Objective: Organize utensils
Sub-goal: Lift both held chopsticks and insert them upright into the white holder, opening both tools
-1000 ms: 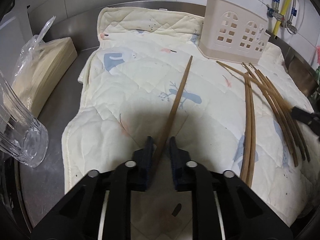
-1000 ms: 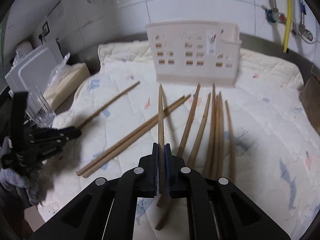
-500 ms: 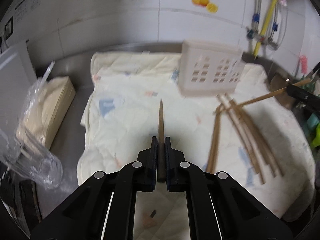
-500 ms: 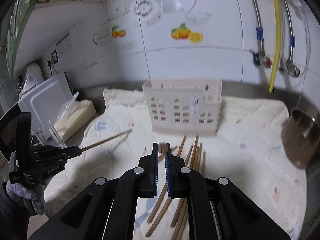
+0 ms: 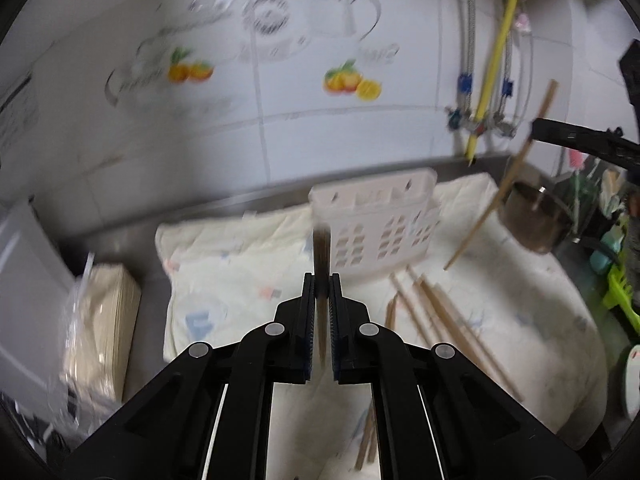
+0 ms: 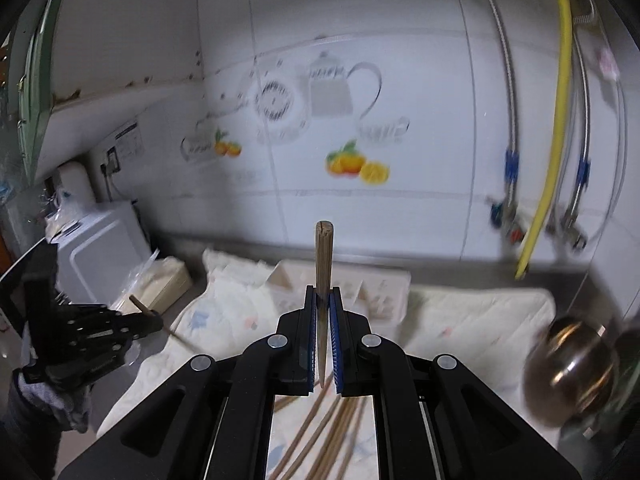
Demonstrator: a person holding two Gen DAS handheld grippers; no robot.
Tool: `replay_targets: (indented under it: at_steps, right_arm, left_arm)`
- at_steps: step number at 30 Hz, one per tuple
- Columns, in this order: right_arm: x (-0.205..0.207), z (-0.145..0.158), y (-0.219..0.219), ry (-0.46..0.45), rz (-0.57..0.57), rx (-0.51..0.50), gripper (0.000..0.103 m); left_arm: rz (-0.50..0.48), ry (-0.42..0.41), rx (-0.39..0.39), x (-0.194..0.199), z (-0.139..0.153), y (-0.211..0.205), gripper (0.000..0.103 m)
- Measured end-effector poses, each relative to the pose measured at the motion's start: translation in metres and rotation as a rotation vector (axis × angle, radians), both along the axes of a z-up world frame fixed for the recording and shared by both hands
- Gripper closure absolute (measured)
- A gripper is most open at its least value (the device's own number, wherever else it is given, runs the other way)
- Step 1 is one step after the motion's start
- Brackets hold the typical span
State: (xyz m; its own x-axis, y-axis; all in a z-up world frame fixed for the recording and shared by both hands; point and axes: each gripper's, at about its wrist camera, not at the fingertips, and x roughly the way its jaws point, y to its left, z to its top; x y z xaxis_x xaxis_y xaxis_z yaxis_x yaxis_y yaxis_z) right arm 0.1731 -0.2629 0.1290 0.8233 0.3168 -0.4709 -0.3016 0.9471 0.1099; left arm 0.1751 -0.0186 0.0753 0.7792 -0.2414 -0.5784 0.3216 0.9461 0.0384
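The left hand-held gripper [image 5: 321, 280] was closed on one wooden chopstick [image 5: 321, 254], which stood clamped between the two pads and projected forward past the fingertips, clear of the surface [image 5: 132, 236]. The right hand-held gripper [image 6: 323, 292] was likewise closed on a second chopstick [image 6: 323, 256], whose blunt end rose above the fingertips and whose pointed end hung between the pads. In the left wrist view the second chopstick appeared tilted in the air near the right edge of the surface. A quilted mat [image 5: 248, 264] covered most of the surface. A pale slotted utensil holder [image 5: 376, 224] stood upright on the mat toward the back edge, in front of the tiled wall. The remaining loose chopsticks [image 5: 436, 312] lay on the mat just in front of the holder, toward the right edge. A metal pot [image 6: 572, 356] sat at the right edge. A bagged stack of paper [image 5: 100, 324] lay along the left edge.
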Motion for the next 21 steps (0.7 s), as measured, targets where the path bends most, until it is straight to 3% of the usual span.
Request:
replay_targets:
  at_steps: [5,14,18,21]
  right_arm:
    - [0.023,0.028,-0.010,-0.035,-0.031,-0.023,0.097]
    - [0.068,0.032,-0.022,-0.052,-0.111,-0.047,0.097]
    - [0.084,0.023,-0.024,-0.042,-0.127,-0.043,0.097]
    - [0.092,0.014,-0.022,-0.037,-0.135,-0.054,0.097]
  left_arm:
    - [-0.046,-0.081,0.002,0.015,0.049,-0.023,0.098]
    - [-0.051,-0.205,-0.067,0.062,0.117,-0.054,0.098]
    - [-0.019,-0.251,-0.116,0.085,0.126,-0.060,0.098]
    - [0.006,-0.280,-0.115,0.099,0.116,-0.065,0.098]
